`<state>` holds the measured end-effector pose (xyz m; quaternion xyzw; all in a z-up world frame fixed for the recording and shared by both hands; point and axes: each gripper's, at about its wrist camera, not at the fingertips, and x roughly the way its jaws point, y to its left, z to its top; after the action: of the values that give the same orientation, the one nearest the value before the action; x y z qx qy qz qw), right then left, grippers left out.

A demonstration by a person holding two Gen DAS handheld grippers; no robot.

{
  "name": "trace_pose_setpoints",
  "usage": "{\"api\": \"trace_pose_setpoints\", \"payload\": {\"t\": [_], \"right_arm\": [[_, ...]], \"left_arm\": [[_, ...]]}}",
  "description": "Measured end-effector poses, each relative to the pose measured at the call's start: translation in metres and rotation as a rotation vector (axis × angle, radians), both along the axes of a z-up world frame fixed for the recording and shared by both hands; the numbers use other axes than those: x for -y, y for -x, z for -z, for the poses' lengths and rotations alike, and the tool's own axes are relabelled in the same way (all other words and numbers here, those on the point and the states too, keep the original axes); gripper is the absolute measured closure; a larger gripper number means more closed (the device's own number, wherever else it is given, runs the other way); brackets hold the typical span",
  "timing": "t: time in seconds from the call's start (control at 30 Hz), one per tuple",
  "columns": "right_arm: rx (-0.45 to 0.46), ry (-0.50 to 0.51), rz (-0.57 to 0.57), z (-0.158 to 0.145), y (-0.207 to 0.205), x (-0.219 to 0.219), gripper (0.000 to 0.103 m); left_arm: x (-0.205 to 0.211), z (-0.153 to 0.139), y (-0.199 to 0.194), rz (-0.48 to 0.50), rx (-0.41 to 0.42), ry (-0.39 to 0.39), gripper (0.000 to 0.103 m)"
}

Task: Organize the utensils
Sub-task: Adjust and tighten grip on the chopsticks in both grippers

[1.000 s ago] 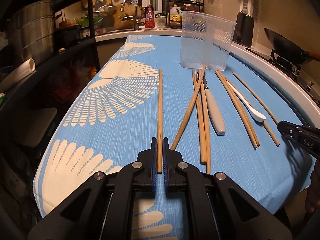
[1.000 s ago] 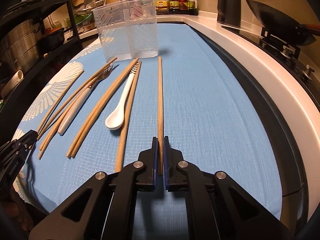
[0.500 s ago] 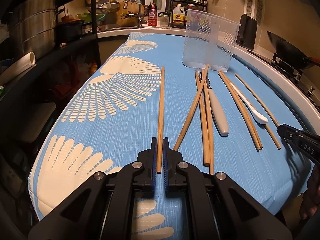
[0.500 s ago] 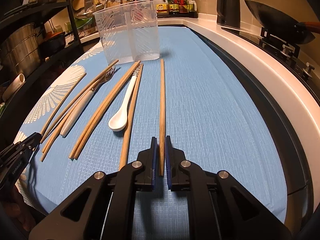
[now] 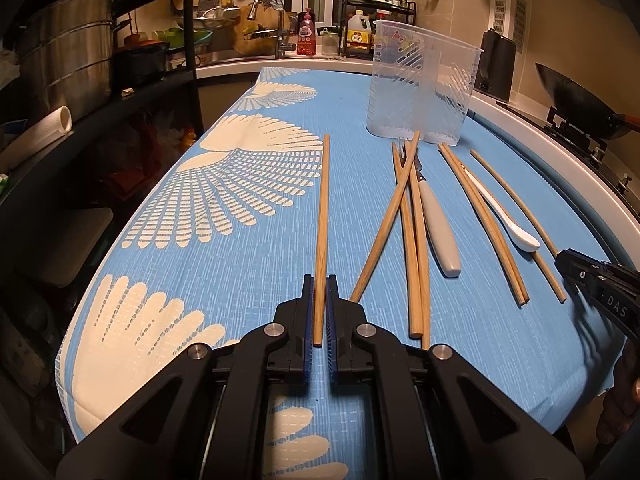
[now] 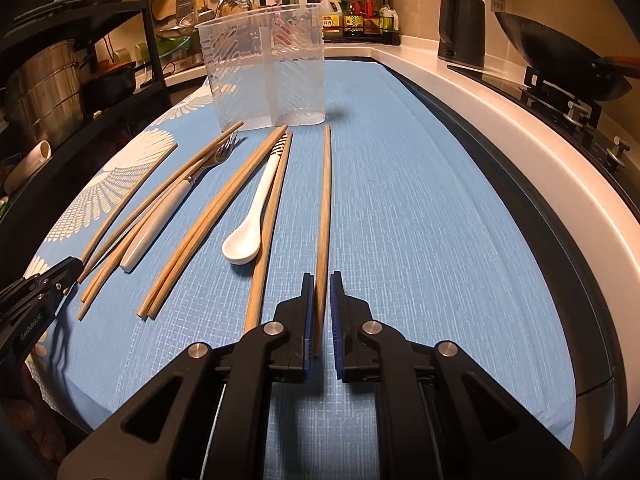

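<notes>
Since a moment ago the right gripper [image 6: 320, 312] has slackened its jaws around its chopstick [image 6: 325, 208], which may roll on the worktop [image 6: 420, 220], while the left gripper [image 5: 319, 308] pinches its own chopstick [image 5: 322, 216].

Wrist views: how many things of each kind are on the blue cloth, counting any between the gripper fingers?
chopsticks: 8
fork: 1
spoon: 1
clear plastic container: 1
Total: 11
</notes>
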<state>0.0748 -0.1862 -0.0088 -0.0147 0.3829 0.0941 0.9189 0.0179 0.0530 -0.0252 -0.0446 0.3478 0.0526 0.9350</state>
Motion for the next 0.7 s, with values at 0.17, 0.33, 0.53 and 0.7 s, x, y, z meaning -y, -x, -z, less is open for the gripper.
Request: {"api": "trace_pose_setpoints", "payload": {"t": [0.17, 0.33, 0.53, 0.7], "right_arm": [[-0.005, -0.001, -0.004, -0.0008, -0.0010, 0.0008, 0.093], [-0.005, 0.008, -0.008, -0.0012, -0.0013, -0.0001, 0.093], [-0.014, 0.003, -0.015, -0.0015, -0.0016, 0.0004, 0.097], [-0.015, -0.004, -0.023, -0.0016, -0.0005, -0.0001, 0.098]], "left_arm": [[0.0013, 0.0003, -0.0003, 0.002, 0.001, -0.009, 0.097], [0.0015, 0.0002, -0.0002, 0.003, 0.001, -0.009, 0.097], [0.0022, 0.0003, -0.0005, 0.003, 0.000, -0.009, 0.097], [0.0032, -0.0005, -0.0003, 0.005, 0.002, -0.020, 0.097]]}}
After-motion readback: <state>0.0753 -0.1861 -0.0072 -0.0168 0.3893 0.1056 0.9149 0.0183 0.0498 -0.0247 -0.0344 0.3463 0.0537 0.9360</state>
